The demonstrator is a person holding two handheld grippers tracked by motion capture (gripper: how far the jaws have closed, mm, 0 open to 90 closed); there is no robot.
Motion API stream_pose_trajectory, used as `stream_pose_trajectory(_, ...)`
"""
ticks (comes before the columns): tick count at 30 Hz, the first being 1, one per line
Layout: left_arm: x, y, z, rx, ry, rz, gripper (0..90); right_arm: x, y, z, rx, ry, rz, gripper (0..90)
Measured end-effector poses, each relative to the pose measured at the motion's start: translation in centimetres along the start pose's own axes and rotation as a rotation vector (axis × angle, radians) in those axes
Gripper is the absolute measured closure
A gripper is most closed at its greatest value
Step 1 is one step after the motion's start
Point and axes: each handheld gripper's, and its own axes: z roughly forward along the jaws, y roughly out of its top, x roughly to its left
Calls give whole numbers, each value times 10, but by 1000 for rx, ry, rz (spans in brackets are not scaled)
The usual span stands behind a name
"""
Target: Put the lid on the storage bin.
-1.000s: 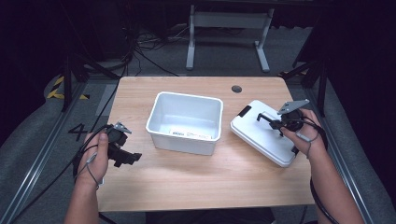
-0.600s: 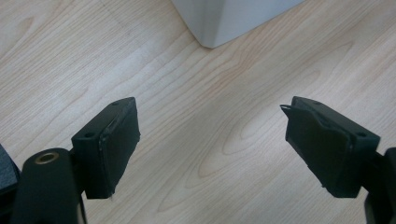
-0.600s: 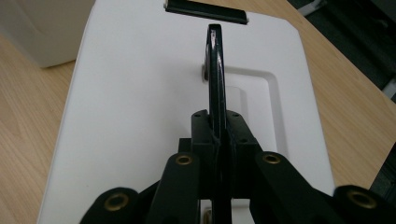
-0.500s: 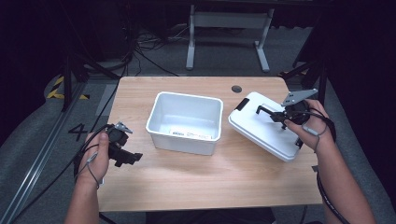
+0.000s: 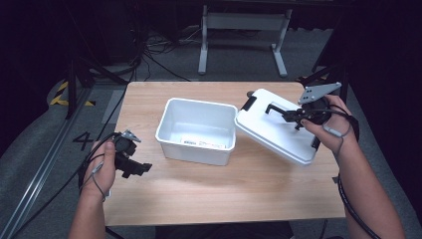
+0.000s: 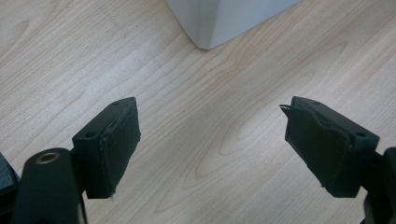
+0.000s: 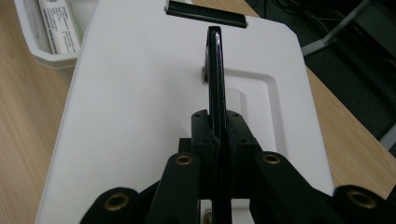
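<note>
An open white bin (image 5: 196, 130) stands mid-table, a label on its inner floor. Just right of it, a white lid (image 5: 276, 132) hangs tilted above the table, its left edge by the bin's right rim. My right gripper (image 5: 298, 115) is shut on the lid's black handle (image 7: 215, 70); the right gripper view shows the jaws (image 7: 218, 128) clamped on that thin bar over the lid (image 7: 140, 93). A black latch (image 5: 248, 103) sits at the lid's far-left end. My left gripper (image 5: 134, 167) is low over the table's left front, open, with bare wood between its fingers (image 6: 210, 135).
A corner of the bin (image 6: 224, 18) lies just beyond the left gripper's jaws. A metal stand (image 5: 239, 22) and cables are on the floor behind the table (image 5: 224, 199). The table's left edge drops to grey floor with a painted mark (image 5: 82, 139).
The right gripper has lifted the lid by its handle and carried it left toward the bin, tilting it. The left gripper has stayed in place.
</note>
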Motion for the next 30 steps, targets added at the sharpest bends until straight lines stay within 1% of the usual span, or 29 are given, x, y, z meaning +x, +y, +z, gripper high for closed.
stream_pose_trajectory(9,0,0,0,-3,-2,-7,184,9,30,0,-14,16,-56,851)
stream_pose_trajectory(10,0,0,0,-3,-2,-7,184,9,30,0,-14,16,-56,851)
stream_pose_trajectory(11,0,0,0,-6,-1,-7,184,11,37,1,-17,23,-67,850)
stream_pose_trajectory(13,0,0,-1,-6,-1,-7,184,13,44,3,-25,30,-86,851)
stream_pose_trajectory(14,0,0,-1,-6,-1,-7,184,13,44,3,-25,30,-86,851)
stream_pose_trajectory(15,0,0,-1,-6,-1,-7,184,15,48,4,-25,37,-89,851)
stream_pose_trajectory(16,-1,-1,-2,-3,3,-4,184,16,56,6,-34,49,-103,851)
stream_pose_trajectory(18,-1,-2,-3,-5,2,-6,184,18,63,10,-41,60,-116,851)
stream_pose_trajectory(19,-1,-3,-4,-7,1,-10,184,18,63,10,-41,60,-116,851)
stream_pose_trajectory(20,0,-5,-6,-12,4,-15,183,20,70,14,-43,67,-124,851)
stream_pose_trajectory(22,0,-8,-7,-14,9,-19,184,22,76,18,-46,81,-133,851)
stream_pose_trajectory(23,1,-10,-8,-16,12,-14,185,22,79,21,-47,93,-140,851)
stream_pose_trajectory(24,1,-10,-8,-16,12,-14,185,22,79,21,-47,93,-140,851)
stream_pose_trajectory(27,0,-16,-11,-19,14,-23,185,27,91,27,-59,118,-158,851)
stream_pose_trajectory(30,0,-21,-13,-17,17,-41,185,30,100,33,-62,124,-178,851)
